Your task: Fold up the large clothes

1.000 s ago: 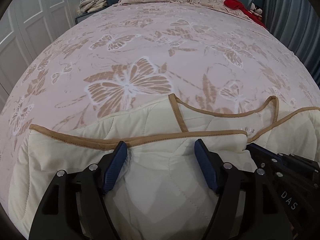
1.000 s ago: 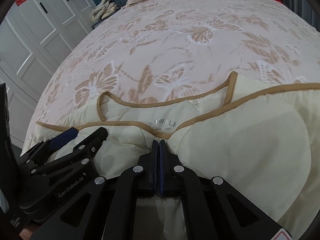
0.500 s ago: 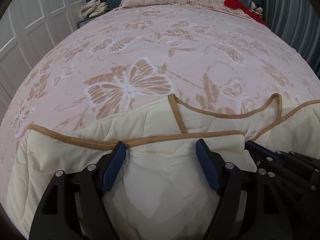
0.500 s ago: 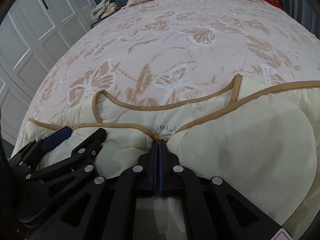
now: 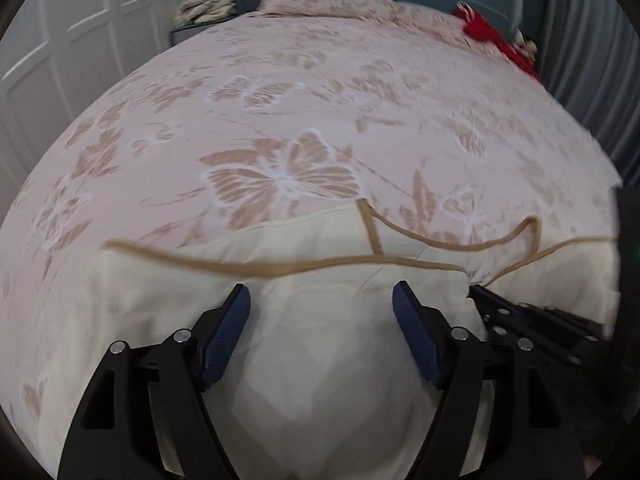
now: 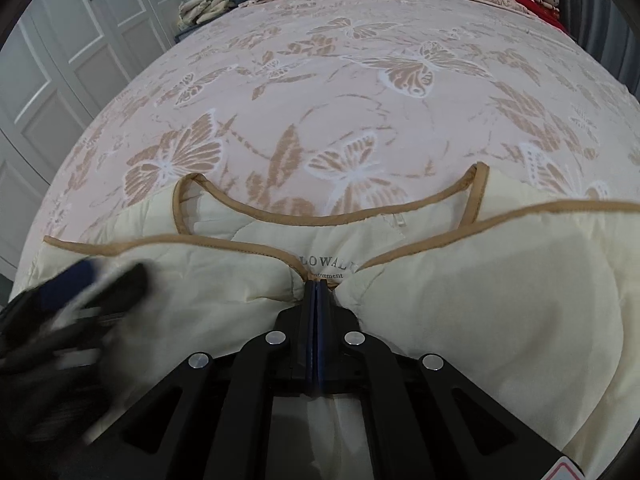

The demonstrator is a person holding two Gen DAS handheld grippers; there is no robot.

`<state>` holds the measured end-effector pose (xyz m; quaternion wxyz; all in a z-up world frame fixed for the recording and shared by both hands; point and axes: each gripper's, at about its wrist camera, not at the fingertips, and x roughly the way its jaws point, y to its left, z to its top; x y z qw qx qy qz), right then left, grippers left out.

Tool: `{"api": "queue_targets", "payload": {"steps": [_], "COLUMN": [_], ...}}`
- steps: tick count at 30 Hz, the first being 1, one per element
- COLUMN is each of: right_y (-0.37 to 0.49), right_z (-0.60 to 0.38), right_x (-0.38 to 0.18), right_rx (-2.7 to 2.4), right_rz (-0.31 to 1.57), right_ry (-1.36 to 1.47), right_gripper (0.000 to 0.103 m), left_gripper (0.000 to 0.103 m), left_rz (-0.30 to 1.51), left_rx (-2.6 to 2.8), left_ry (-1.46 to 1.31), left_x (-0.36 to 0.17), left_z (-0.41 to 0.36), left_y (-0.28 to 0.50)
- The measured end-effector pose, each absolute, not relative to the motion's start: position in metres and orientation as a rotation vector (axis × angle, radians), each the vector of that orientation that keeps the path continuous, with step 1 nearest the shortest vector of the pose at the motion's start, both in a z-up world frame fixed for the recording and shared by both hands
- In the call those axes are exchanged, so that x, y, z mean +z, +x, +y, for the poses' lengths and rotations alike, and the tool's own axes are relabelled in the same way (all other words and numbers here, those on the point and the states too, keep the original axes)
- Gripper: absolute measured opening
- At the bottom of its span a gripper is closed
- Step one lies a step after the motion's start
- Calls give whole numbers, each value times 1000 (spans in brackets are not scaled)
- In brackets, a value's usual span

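Left gripper (image 5: 321,304) hangs spread over the cream quilted garment (image 5: 320,360), its jaws having just been opening, nothing pinched between them. My right gripper (image 6: 316,292) is pressed together on the garment's tan-trimmed front edge (image 6: 256,249). I see the garment at six o'clock on the butterfly bedspread (image 6: 360,80).

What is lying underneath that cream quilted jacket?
The cream quilted jacket lies on a pink bedspread patterned with tan butterflies, visible all around its collar and edges. The bedspread directly beneath it is covered, so whether anything else lies under there cannot be seen.
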<state>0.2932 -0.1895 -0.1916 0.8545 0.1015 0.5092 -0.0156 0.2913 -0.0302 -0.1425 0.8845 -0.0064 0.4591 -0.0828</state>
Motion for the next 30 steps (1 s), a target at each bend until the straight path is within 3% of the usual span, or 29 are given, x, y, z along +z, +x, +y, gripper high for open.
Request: {"api": "queue_targets", "payload": {"steps": [7,12,17,30], "right_y": [290,224,153,82], "right_z": [-203,-198,-188,-164], "right_x": [-173,-119,-110,-126], "right_rx": [-47,7,56,70], "right_rz": [1099,1016,1034,1085], "right_ry": [317,284,321,377], "right_gripper": [0,6,6,6], "left_gripper": [77,82,82,83], "left_rz": [955,977,1030,1116], "left_rx": [-109,-47,-44,-130], "left_ry": [-89,-188,-391,-561], "left_x": [-108,-103,-117,-155], "left_z": [42,105,145,140], "left_y": [237,200,164,133]}}
